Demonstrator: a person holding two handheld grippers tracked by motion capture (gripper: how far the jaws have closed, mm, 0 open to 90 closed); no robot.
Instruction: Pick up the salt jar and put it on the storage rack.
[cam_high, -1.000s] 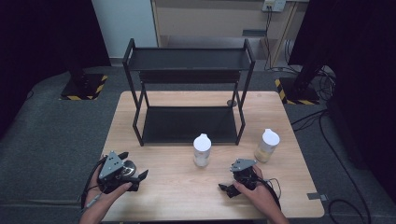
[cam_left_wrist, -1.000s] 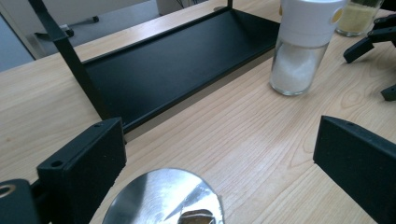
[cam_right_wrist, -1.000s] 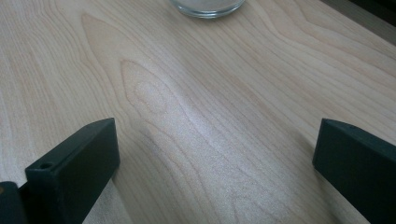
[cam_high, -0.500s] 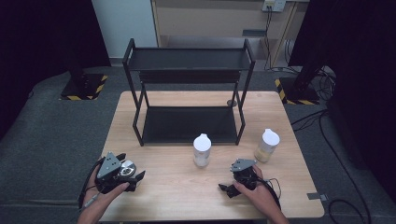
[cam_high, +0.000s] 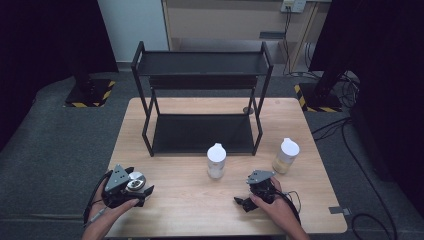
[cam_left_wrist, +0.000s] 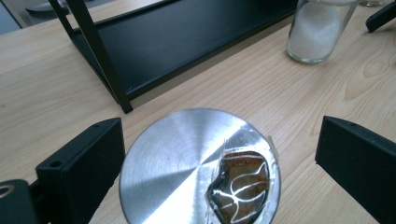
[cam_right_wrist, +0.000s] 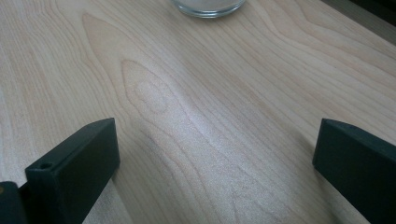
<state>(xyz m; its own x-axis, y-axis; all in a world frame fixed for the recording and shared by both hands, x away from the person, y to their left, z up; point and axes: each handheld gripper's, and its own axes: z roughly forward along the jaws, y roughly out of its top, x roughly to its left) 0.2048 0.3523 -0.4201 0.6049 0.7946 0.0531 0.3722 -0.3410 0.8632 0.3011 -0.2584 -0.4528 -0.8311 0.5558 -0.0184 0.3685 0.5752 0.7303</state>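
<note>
A round silver can (cam_high: 135, 181) with a torn foil seal stands at the table's front left. Its brushed lid (cam_left_wrist: 201, 168) sits between the jaws of my left gripper (cam_left_wrist: 222, 128), which are spread wide; the left one is close to the rim and the right one well clear. In the high view my left gripper (cam_high: 141, 185) straddles the can, held by a hand. My right gripper (cam_high: 245, 192) lies open at the front right, pointing left. Between its jaws, the right gripper (cam_right_wrist: 215, 130) has bare wood.
A glass jar of white powder (cam_high: 216, 161) (cam_left_wrist: 320, 28) stands mid-table and a yellowish jar (cam_high: 286, 156) to its right. A black two-tier rack (cam_high: 200, 100) (cam_left_wrist: 187, 37) fills the back. The wooden table (cam_high: 200, 210) ends just behind both hands.
The left gripper has edged slightly left around the can. The right gripper and both jars have stayed put.
</note>
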